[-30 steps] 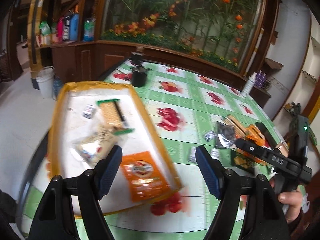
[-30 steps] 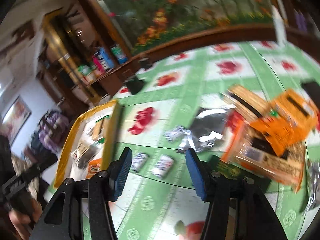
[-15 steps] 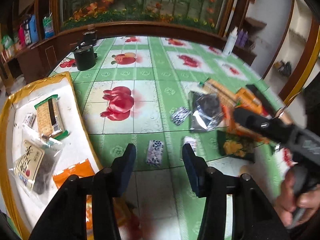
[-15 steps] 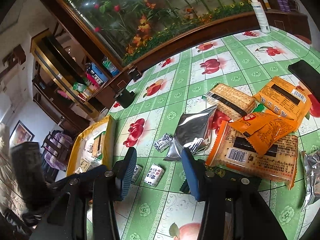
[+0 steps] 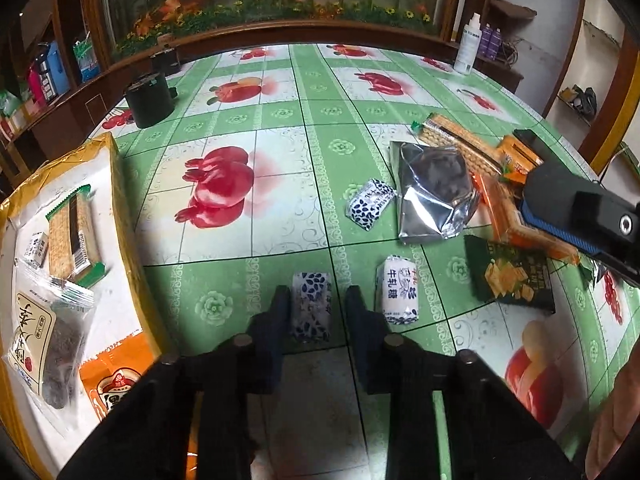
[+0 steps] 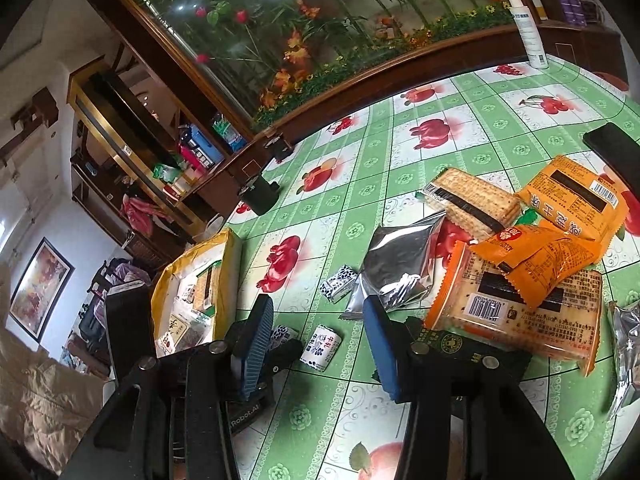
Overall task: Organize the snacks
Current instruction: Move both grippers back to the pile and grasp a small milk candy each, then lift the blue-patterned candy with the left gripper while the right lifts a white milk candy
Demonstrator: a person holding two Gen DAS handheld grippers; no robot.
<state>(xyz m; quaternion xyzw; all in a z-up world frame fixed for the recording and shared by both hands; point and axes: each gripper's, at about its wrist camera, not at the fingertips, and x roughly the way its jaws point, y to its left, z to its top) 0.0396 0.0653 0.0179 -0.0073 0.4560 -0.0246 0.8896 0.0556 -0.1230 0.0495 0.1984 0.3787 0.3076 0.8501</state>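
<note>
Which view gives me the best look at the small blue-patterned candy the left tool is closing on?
The left wrist view: the blue-patterned candy lies centred between the left tool's pads, its whole wrapper showing. In the right wrist view only a corner of it peeks out behind the right tool's left pad.

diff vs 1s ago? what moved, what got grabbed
The left gripper swung from over the yellow tray to the loose snacks on the tablecloth, came down, and its jaws have just been closing onto a small blue-and-white candy, now pinched between the pads. The right gripper barely shifted, half open and empty. Tray contents and the snack pile look unchanged.
</note>
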